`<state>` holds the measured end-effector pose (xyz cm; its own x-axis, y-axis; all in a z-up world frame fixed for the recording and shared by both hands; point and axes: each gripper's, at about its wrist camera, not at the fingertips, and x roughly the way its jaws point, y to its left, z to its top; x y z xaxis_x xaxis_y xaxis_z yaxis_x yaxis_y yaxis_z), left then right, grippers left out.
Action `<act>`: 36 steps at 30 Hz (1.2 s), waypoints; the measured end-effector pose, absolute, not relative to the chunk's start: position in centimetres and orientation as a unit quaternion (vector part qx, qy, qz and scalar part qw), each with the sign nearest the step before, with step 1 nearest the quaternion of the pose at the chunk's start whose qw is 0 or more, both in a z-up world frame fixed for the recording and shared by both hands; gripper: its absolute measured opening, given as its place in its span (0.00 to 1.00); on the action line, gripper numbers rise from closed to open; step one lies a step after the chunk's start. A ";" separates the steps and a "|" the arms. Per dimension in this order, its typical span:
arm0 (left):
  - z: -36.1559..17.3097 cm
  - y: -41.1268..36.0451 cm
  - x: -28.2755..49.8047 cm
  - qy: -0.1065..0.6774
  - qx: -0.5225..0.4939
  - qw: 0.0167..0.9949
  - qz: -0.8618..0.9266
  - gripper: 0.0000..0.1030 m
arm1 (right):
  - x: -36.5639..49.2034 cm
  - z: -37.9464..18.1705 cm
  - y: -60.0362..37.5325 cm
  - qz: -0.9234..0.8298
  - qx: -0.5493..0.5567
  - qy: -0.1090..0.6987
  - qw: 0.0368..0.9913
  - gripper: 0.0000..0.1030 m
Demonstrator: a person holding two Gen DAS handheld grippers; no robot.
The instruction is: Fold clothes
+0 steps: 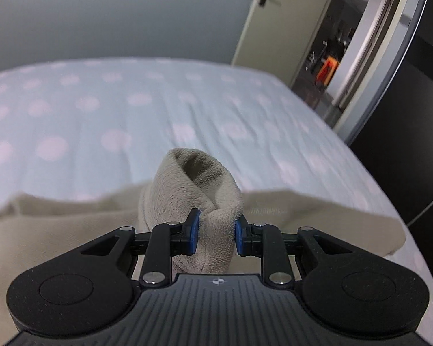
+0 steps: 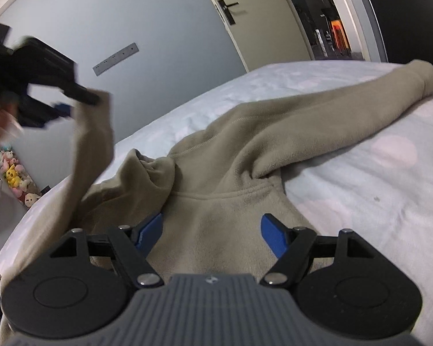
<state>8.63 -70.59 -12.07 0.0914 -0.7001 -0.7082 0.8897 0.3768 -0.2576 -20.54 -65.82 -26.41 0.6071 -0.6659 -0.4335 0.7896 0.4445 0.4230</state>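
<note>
bed: bare right of the hoodie | raised sleeve and left tongs block the left | wall behind

The hoodie is thick beige fleece, matt and napped, its pile fuzzy and slightly pilled at the sleeve cuff. The bed wears a soft, lightly creased cotton-like sheet, pale blue with faded pink dots, without sheen. The left gripper and right gripper are matt black plastic with a fine grainy texture, ribbed grey housings, bright metal pivot pins, and smooth blue rubbery pads on the fingers. The door looks smooth, satin-painted.
</note>
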 end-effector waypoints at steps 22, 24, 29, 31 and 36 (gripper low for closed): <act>-15.7 -70.2 6.5 0.413 0.146 0.669 -0.601 0.44 | -20.0 -27.4 -66.5 -0.448 0.302 0.133 0.831 0.75; -14.4 -69.2 6.6 0.375 0.171 0.690 -0.596 0.44 | -19.8 -27.4 -66.6 -0.451 0.301 0.138 0.829 0.75; -14.8 -68.2 7.7 0.340 0.236 0.715 -0.563 0.34 | -19.4 -27.5 -66.6 -0.458 0.293 0.156 0.824 0.75; -15.9 -68.3 7.8 0.348 0.248 0.713 -0.556 0.34 | -19.2 -27.6 -66.6 -0.462 0.285 0.167 0.823 0.75; -19.2 -68.7 6.9 0.372 0.287 0.699 -0.538 0.32 | -18.9 -28.0 -66.8 -0.473 0.276 0.185 0.816 0.75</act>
<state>6.92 -68.69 -19.24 0.1426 -0.5388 -0.8303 0.9670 0.2550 0.0006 -18.90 -66.82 -28.02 0.4841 -0.6690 -0.5640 0.8740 0.4002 0.2756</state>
